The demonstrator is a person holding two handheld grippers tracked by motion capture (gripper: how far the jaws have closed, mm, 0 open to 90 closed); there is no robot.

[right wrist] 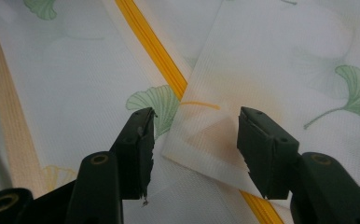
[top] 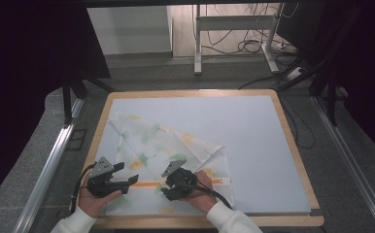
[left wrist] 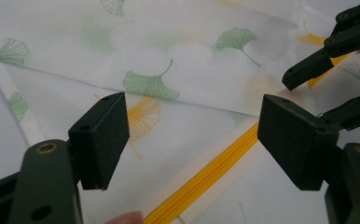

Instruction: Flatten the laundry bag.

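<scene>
We see both claws wide open, empty: right gripper [right wrist: 194, 154] astride white leaf-print cloth [right wrist: 271, 60] corner; left gripper [left wrist: 192, 140] just above its yellow stripe [left wrist: 206, 179].

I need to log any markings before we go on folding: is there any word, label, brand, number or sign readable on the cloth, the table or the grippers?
None: no text can be read anywhere.
White cloth with green and orange ginkgo leaves and a yellow stripe: pattern, no writing.
Wooden table with a pale blue mat: no markings.
Left gripper and right gripper: plain black jaws, no label.
</scene>
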